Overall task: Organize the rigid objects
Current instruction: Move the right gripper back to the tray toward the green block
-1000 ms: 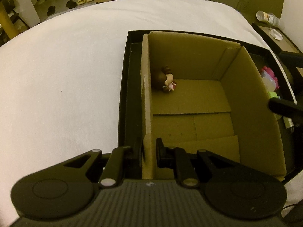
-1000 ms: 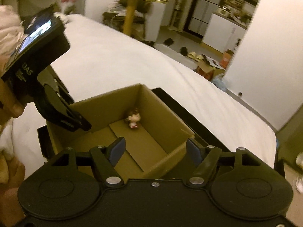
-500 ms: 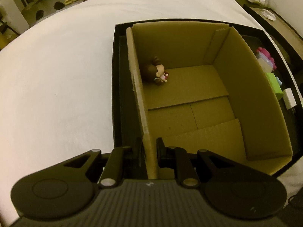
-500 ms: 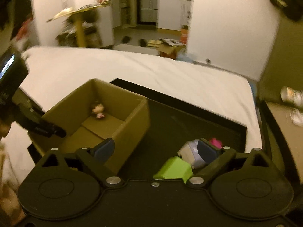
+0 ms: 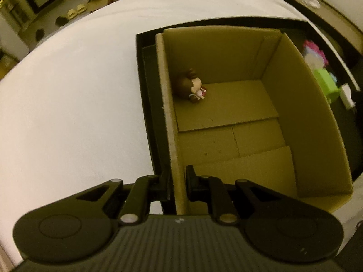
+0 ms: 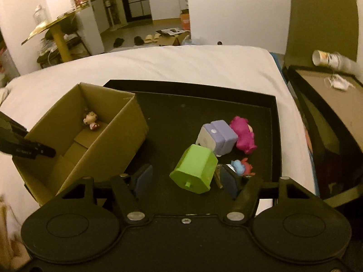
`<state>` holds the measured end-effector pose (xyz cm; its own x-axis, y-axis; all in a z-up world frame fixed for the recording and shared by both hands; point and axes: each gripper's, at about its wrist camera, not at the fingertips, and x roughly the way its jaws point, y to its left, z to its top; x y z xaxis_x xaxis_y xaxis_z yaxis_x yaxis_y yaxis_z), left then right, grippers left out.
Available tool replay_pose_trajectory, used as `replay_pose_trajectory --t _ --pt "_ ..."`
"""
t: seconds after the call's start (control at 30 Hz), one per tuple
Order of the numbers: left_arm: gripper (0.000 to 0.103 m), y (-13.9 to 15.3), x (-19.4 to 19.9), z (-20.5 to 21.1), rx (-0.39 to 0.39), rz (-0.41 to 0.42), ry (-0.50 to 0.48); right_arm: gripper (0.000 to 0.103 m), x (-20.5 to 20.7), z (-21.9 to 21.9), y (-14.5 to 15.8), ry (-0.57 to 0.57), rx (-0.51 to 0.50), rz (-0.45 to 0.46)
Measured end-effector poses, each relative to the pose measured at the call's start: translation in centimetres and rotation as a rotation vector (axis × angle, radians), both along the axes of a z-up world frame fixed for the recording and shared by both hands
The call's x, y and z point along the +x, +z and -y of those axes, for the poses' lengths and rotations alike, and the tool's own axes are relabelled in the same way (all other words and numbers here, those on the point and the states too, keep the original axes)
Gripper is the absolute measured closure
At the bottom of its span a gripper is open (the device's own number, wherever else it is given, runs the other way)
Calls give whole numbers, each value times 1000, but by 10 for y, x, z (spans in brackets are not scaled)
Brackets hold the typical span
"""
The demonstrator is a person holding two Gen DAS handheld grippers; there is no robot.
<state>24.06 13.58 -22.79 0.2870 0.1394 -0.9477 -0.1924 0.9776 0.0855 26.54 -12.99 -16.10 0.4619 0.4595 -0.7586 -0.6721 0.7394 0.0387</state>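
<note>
While your left gripper (image 5: 178, 185) stays clamped on the near end of the cardboard box's (image 6: 74, 136) side wall, one jaw outside and one inside, the work falls to your right gripper (image 6: 185, 180). Its jaws have just been closing from a wide spread and now stand partly apart, pressing on nothing.

The green block (image 6: 196, 168) lies just ahead of the right fingertips, a little right of centre between the pads. It sits tilted, with a flat face and small peg turned toward you, and its long axis runs away from you and slightly to the right. The right pad is just beside its near right corner, while the left pad stands well clear, so I judge that a small shift to the right would centre it.

Just behind the block and touching it is the lavender-and-white box-shaped toy (image 6: 217, 137), and the pink figure (image 6: 244, 136) presses against that toy's right side. A small blue-and-red figure (image 6: 240, 166) sits close by the right pad, along with something pale I cannot make out. That side is crowded; the left side is bare black tray (image 6: 172, 113).

The tray's raised rim lies well to the right and beyond. To the left, the box stands open-topped in the same tray, with one small brown-haired figurine (image 5: 192, 86) at its far end and most of its floor free.
</note>
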Motion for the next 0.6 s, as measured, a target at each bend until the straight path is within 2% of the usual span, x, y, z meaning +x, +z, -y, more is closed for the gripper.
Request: replay_pose_trajectory --t 0.2,0.37,0.6 --pt "91 -4 2 -4 -12 -15 -17 44 9 1 -9 -77 31 -39" --pt "91 -6 0 -3 -11 -18 -36 55 20 6 -23 -158 65 -121" --pt "91 -7 -2 -3 -6 -17 -43 56 35 12 -39 -269 141 -223"
